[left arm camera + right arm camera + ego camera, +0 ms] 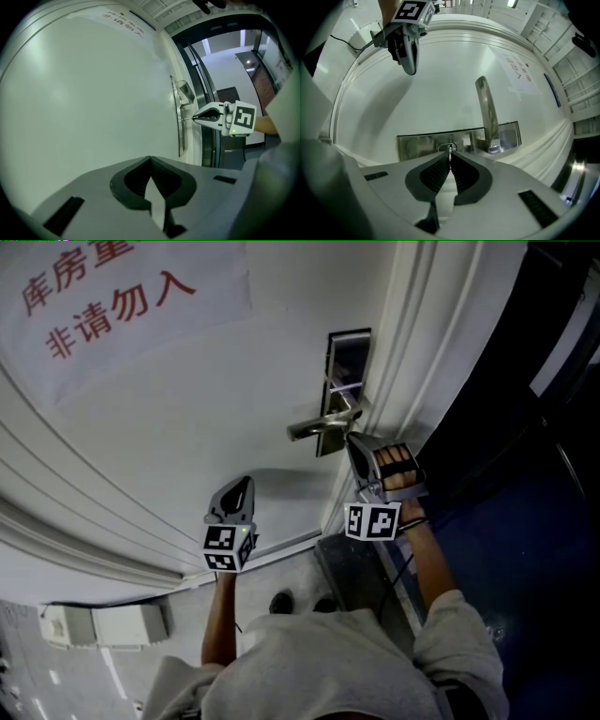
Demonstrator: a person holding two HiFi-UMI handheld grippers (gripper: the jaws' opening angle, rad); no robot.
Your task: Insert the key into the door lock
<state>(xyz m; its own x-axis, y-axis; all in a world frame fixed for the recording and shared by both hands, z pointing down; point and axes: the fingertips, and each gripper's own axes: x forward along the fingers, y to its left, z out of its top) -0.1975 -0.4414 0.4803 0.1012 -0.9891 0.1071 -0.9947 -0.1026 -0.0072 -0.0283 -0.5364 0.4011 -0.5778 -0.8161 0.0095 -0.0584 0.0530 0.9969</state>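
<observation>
The steel lock plate (343, 381) with its lever handle (314, 427) sits on a white door (187, 418). My right gripper (354, 439) is level at the plate's lower end and shut on a small metal key (450, 151). The key's tip is at the keyhole (446, 146) in the lock plate (412, 146), below the lever handle (487, 112). In the left gripper view the key (187, 119) bridges the right gripper (208, 116) and the lock plate (179, 126). My left gripper (246, 482) hangs near the door, left of the lock, shut with nothing in it.
A paper sign (103, 296) with red characters is fixed to the door's upper left. The door frame (422, 362) runs right of the lock, with a dark opening (525, 427) beyond it. The person's feet (300, 603) stand on the floor below.
</observation>
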